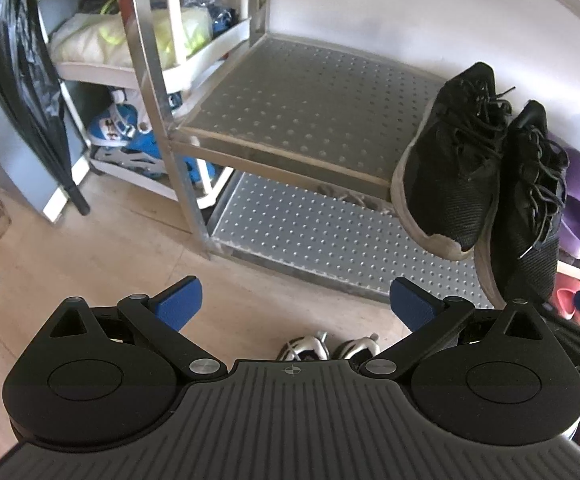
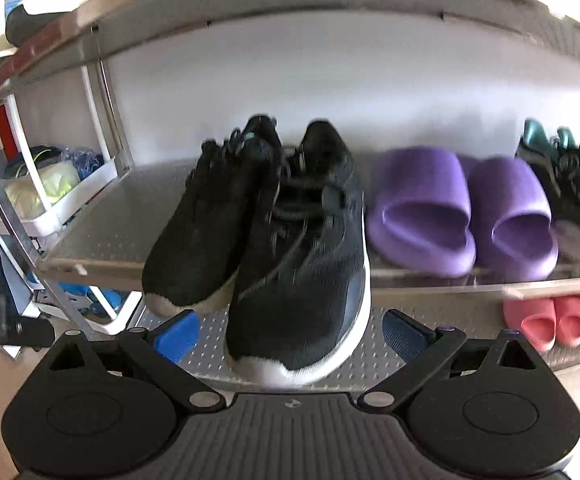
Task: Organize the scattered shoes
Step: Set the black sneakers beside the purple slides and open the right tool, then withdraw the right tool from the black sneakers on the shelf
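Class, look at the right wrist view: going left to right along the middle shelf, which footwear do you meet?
Black sneakers → purple slides → a dark sneaker with teal trim, partly cut off at the edge.

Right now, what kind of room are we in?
Probably a home entryway or storage corner: a metal shoe rack holds black sneakers and purple slippers, with more sneakers on the floor.

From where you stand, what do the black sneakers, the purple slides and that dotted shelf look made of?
Black sneakers: knit mesh fabric, matte, visible weave, whitish rubbery soles. Purple slides: probably moulded foam or rubber, smooth and seamless. Dotted shelf: likely metal sheet, grey with a dull sheen and embossed bumps.
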Tool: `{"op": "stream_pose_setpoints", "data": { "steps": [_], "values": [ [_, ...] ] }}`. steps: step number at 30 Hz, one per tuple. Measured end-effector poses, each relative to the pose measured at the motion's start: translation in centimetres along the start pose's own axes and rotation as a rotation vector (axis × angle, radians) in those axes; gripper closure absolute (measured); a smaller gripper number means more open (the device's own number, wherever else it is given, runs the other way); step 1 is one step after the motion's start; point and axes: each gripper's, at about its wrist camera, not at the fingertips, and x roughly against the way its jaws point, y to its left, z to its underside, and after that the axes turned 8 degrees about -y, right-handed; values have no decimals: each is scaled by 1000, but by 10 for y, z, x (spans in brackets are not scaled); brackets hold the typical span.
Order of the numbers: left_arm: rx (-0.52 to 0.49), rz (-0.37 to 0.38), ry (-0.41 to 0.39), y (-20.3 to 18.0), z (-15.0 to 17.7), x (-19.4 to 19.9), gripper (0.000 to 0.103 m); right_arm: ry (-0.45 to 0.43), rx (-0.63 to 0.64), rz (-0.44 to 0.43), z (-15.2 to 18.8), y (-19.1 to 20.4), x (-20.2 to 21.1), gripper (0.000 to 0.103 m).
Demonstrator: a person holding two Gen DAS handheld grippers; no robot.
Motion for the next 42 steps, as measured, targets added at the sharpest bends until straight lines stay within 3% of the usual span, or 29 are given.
{"op": "stream_pose_setpoints", "data": {
  "steps": [4, 6, 13, 20, 25, 28, 33, 37, 42],
  "values": [
    [0, -3, 7, 0, 1, -2, 1, 27, 68, 12, 3, 6, -16, 6],
    [2, -4, 10, 0, 1, -2, 1, 45, 137, 7, 2, 11, -28, 12],
    [-4, 9, 17, -4, 1, -4, 1, 69, 316, -15, -9, 11, -51, 15],
    [-15, 1, 22, -5, 3, -7, 1, 78, 153, 18, -31, -5, -81, 16],
    [-13, 2, 20, -5, 3, -6, 1, 155, 217, 5, -35, -5, -95, 14],
    [-9, 5, 18, -4, 3, -4, 1, 158, 147, 13, -38, -14, -80, 9],
    [14, -18, 4, 4, 1, -1, 1, 34, 33, -1, -26, -12, -20, 10],
    [36, -70, -17, 15, -1, 3, 1, -23, 22, -108, -14, 17, 18, 27],
    [91, -103, -21, 32, -4, 4, 1, -1, 27, -135, -10, 50, 14, 26]
  ]
}}
